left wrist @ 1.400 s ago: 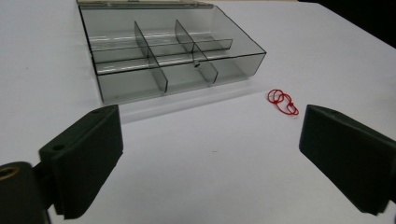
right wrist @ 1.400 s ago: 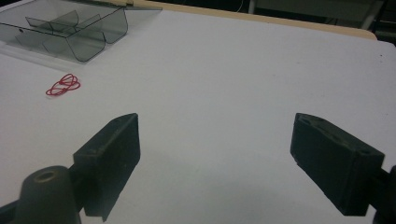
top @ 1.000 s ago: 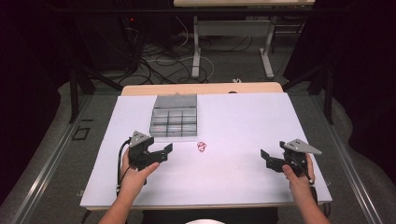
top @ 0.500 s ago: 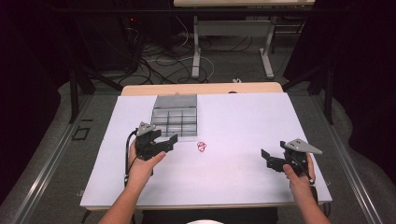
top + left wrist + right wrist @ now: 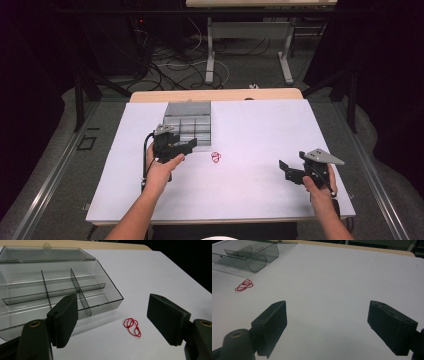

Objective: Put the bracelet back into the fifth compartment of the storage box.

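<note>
A small red loop of string point(image 5: 216, 157) lies on the white table top point(image 5: 260, 130), just right of the near corner of a clear compartment box point(image 5: 189, 125) with its lid open. My left gripper point(image 5: 189, 145) hovers by that corner, left of the loop. In the left gripper view my gripper point(image 5: 112, 312) is open; its jaws have just been closing a little, with nothing between the pads, and the red loop point(image 5: 132, 327) lies on the table ahead beside the box point(image 5: 57, 290). My right gripper point(image 5: 286, 170) rests open at the right, far from the loop point(image 5: 244, 285).
The box point(image 5: 249, 255) stands at the table's back left, divided into several empty compartments. A wooden table edge point(image 5: 215, 95) runs behind the white sheet. Cables and table legs lie on the floor beyond.
My left hand has moved away from the person and to the right, up to the box's near corner and closer to the red loop. The right hand has kept still.
</note>
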A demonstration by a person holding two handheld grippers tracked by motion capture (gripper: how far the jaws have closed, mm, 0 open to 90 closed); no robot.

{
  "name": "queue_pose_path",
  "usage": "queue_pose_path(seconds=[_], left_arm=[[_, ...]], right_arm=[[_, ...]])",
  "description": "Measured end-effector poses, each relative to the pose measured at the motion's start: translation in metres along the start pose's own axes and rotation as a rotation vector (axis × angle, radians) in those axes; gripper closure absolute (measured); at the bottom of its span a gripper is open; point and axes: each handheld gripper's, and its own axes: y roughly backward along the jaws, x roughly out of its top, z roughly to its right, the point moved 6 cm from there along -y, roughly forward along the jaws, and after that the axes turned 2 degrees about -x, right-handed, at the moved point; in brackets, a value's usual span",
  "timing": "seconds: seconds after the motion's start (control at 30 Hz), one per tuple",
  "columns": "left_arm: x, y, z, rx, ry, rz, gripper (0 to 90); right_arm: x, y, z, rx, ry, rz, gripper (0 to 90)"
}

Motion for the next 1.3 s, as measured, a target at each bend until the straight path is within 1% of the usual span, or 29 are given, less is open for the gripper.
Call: queue_pose_path(seconds=[0.03, 0.07, 0.13, 0.2, 0.27, 0.3, 0.33, 0.37, 0.43, 0.5, 0.53, 0.57, 0.6, 0.63, 0.67, 0.7, 0.73, 0.9, 0.93, 1.0, 1.03, 1.1, 1.13, 1.17, 1.27, 1.3], left_arm=[[0.001, -0.001, 0.002, -0.013, 0.004, -0.008, 27.2], [0.001, -0.004, 0.003, -0.006, 0.006, -0.001, 27.8], [0.002, -0.006, 0.004, -0.006, 0.004, -0.006, 28.6], [0.003, -0.010, 0.006, -0.002, 0.001, -0.021, 29.4], [0.004, -0.016, 0.009, -0.003, -0.001, -0.047, 29.6], [0.004, -0.016, 0.009, -0.003, -0.001, -0.047, 29.8], [0.004, -0.020, 0.012, -0.012, 0.002, -0.062, 30.1], [0.004, -0.020, 0.012, -0.012, 0.002, -0.062, 30.1], [0.005, -0.026, 0.016, -0.015, 0.000, -0.069, 30.3], [0.005, -0.028, 0.017, -0.020, 0.001, -0.073, 30.7], [0.004, -0.030, 0.018, -0.022, -0.003, -0.086, 30.7], [0.004, -0.032, 0.019, -0.024, 0.007, -0.087, 31.2], [0.004, -0.034, 0.020, -0.031, 0.005, -0.100, 31.5], [0.003, -0.038, 0.022, -0.041, 0.014, -0.112, 32.2], [0.003, -0.040, 0.023, -0.043, 0.012, -0.123, 33.4], [0.003, -0.040, 0.023, -0.043, 0.012, -0.123, 34.5], [0.002, -0.043, 0.024, -0.048, 0.014, -0.135, 35.1], [0.001, -0.049, 0.026, -0.047, 0.015, -0.148, 40.4], [0.000, -0.051, 0.026, -0.050, 0.023, -0.156, 41.6], [0.000, -0.052, 0.026, -0.052, 0.029, -0.159, 45.0], [0.000, -0.054, 0.026, -0.054, 0.040, -0.160, 46.1], [-0.002, -0.056, 0.026, -0.062, 0.044, -0.171, 47.8], [-0.004, -0.058, 0.026, -0.066, 0.041, -0.190, 49.5], [-0.004, -0.058, 0.026, -0.066, 0.041, -0.190, 51.4], [-0.007, -0.061, 0.028, -0.073, 0.045, -0.218, 53.5], [-0.008, -0.062, 0.028, -0.072, 0.042, -0.224, 55.6]], right_arm=[[0.000, 0.000, 0.000, 0.000, -0.001, 0.003, 15.4], [0.000, -0.001, 0.000, -0.001, -0.003, 0.007, 15.4], [0.000, -0.002, -0.001, 0.000, -0.007, 0.004, 15.5], [-0.001, -0.002, -0.001, 0.002, -0.013, -0.003, 15.4], [-0.001, -0.002, -0.001, 0.006, -0.003, -0.008, 15.5], [-0.001, -0.002, -0.001, 0.006, -0.003, -0.008, 15.5], [-0.001, -0.003, -0.001, 0.009, -0.003, -0.005, 15.4], [-0.001, -0.003, -0.001, 0.009, -0.004, -0.006, 15.4], [-0.001, -0.003, 0.000, 0.010, 0.000, -0.007, 15.5], [-0.001, -0.003, -0.001, 0.007, -0.009, -0.015, 15.5], [-0.001, -0.003, -0.001, 0.007, -0.009, -0.015, 15.5], [-0.002, -0.003, -0.001, 0.009, -0.010, -0.017, 15.5], [-0.002, -0.004, -0.001, 0.013, -0.011, -0.016, 15.5], [-0.002, -0.004, -0.001, 0.011, -0.013, -0.017, 15.5], [-0.002, -0.004, -0.001, 0.009, -0.015, -0.019, 15.5], [-0.002, -0.004, -0.001, 0.009, -0.015, -0.019, 15.5], [-0.002, -0.004, 0.000, 0.008, -0.016, -0.019, 15.5], [-0.002, -0.004, 0.000, 0.011, -0.015, -0.017, 15.5], [-0.002, -0.004, 0.000, 0.010, -0.010, -0.015, 15.5], [-0.002, -0.004, 0.001, 0.011, -0.008, -0.014, 15.5], [-0.002, -0.004, 0.001, 0.010, -0.008, -0.015, 15.5], [-0.003, -0.005, 0.001, 0.010, -0.007, -0.018, 15.5], [-0.003, -0.005, 0.001, 0.008, -0.014, -0.020, 15.5], [-0.003, -0.005, 0.001, 0.008, -0.014, -0.020, 15.5], [-0.003, -0.005, 0.001, 0.013, -0.016, -0.019, 15.5], [-0.003, -0.006, 0.001, 0.006, -0.018, -0.015, 15.5]])
